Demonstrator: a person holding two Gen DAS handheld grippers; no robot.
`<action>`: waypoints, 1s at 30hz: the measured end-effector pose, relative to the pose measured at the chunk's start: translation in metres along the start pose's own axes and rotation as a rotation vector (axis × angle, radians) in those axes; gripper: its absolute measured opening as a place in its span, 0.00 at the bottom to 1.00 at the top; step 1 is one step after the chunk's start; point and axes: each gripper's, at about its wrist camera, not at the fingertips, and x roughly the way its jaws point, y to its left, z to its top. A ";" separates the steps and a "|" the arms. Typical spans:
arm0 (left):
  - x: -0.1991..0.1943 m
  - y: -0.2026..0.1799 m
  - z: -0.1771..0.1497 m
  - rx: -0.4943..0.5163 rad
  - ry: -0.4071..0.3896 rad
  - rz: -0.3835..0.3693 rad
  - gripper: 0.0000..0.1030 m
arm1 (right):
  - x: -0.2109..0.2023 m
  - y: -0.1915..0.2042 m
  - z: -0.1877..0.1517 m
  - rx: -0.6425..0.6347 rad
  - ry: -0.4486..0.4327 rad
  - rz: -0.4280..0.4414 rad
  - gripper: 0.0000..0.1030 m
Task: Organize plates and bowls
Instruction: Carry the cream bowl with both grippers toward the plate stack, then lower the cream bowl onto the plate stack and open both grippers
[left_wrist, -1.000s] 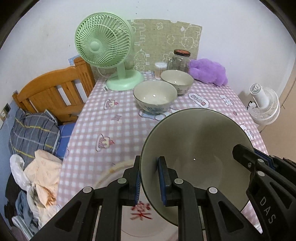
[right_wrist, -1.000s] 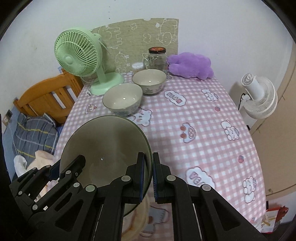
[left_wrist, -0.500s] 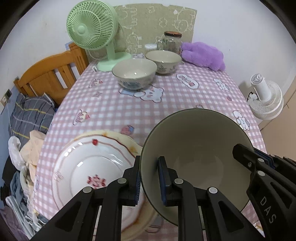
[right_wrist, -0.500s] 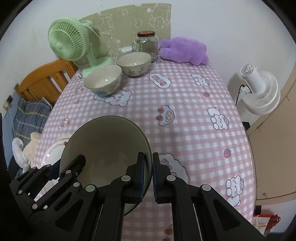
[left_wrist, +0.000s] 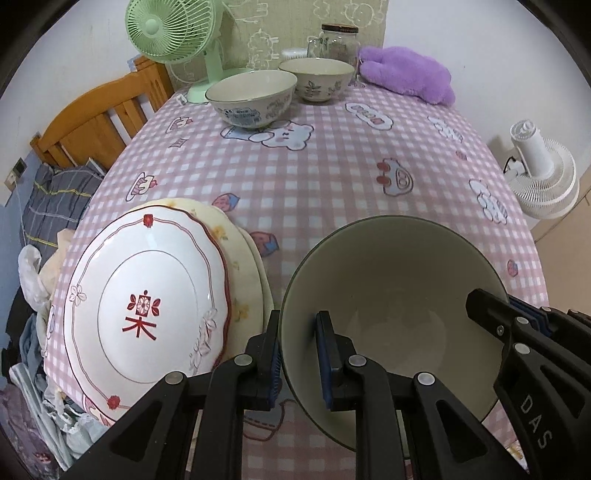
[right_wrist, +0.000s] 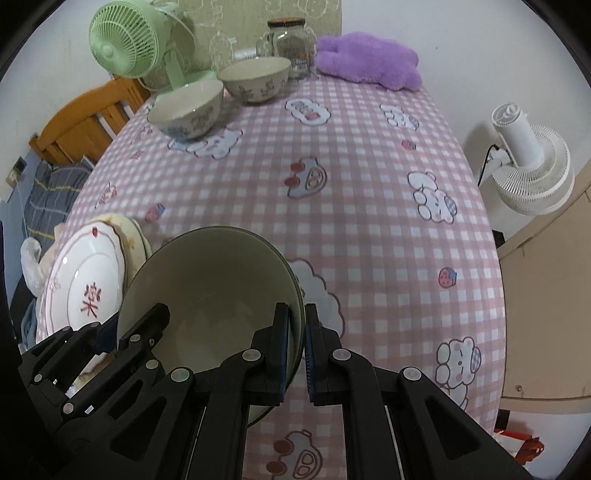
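Both grippers hold one large green bowl (left_wrist: 391, 295) by its rim, above the near end of the table. My left gripper (left_wrist: 297, 325) is shut on the bowl's left rim; my right gripper (right_wrist: 296, 325) is shut on its right rim (right_wrist: 207, 291). A white plate with red flower marks (left_wrist: 144, 302) lies on top of a cream plate (left_wrist: 243, 251) at the near left; the stack also shows in the right wrist view (right_wrist: 85, 288). Two patterned bowls stand at the far end: a nearer one (left_wrist: 251, 98) and a farther one (left_wrist: 316, 79).
The table carries a pink checked cloth (left_wrist: 332, 166). A green fan (left_wrist: 173, 37), a glass jar (left_wrist: 338, 40) and a purple plush toy (left_wrist: 406, 72) stand at the far edge. A wooden bed frame (left_wrist: 99, 114) is left, a white fan (left_wrist: 543, 177) right.
Both grippers have pulled back toward the near end of the table with the green bowl. The plate stack has come fully into view at the left.
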 end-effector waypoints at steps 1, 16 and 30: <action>0.001 -0.001 -0.001 0.001 0.002 0.001 0.15 | 0.000 -0.002 -0.002 0.005 0.010 0.004 0.10; 0.005 -0.012 -0.009 0.037 0.023 0.003 0.29 | 0.011 -0.009 -0.012 0.020 0.044 0.008 0.14; 0.000 0.002 -0.006 0.057 0.021 -0.070 0.60 | 0.017 -0.017 -0.016 0.088 0.064 -0.026 0.31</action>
